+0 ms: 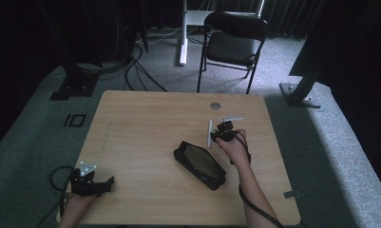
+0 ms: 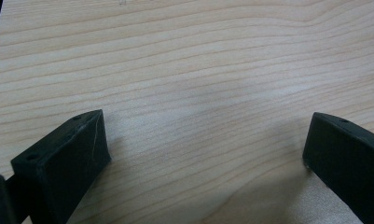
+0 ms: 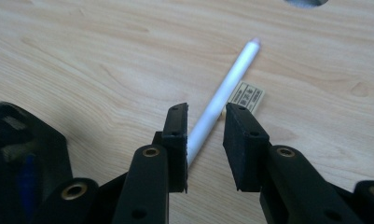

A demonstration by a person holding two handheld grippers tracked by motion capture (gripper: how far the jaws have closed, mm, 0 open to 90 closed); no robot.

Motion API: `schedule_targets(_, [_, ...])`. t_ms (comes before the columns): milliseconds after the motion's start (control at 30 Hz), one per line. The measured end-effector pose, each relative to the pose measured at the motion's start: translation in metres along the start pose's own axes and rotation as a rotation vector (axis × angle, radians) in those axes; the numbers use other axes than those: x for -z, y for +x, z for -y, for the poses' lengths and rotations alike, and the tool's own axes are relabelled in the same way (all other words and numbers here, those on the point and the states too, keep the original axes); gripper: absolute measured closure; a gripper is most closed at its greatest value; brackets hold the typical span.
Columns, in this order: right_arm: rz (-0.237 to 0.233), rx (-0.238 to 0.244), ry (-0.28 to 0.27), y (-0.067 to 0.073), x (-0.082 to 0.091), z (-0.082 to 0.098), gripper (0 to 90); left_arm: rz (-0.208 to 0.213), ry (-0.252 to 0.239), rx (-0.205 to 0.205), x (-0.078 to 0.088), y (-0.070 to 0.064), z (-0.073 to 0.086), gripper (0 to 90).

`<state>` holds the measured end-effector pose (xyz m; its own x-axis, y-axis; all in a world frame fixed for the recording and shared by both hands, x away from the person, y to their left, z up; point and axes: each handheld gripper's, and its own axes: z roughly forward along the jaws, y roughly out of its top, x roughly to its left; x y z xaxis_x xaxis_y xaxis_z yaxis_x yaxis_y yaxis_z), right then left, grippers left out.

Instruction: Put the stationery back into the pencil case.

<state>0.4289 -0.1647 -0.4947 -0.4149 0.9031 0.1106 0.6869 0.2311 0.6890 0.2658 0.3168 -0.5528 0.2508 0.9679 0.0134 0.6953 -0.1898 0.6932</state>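
A white pen lies on the wooden table, right of centre. My right gripper is down over it. In the right gripper view the pen runs between the jaws of the right gripper. It sits against the left pad, and a gap shows before the right pad, so the gripper is narrowly open. A small printed label lies beside the pen. My left gripper rests at the table's near left corner, and in its own view the left gripper stands wide open over bare wood.
An open black pencil case lies just left of the right hand and shows at the left of the right gripper view. A round cable hole sits beyond the pen. A folding chair stands behind the table.
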Motion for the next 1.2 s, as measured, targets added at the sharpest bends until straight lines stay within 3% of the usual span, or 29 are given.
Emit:
schedule_targets(467, [0.019, -0.033, 0.053, 0.0, -0.024, 0.0, 70.2, 0.0, -0.001, 0.0, 0.0, 0.0, 0.0, 0.4])
schedule_targets(1200, [0.043, -0.036, 0.12, 0.002, -0.05, -0.005, 70.2, 0.0, -0.001, 0.0, 0.0, 0.0, 0.0, 0.4])
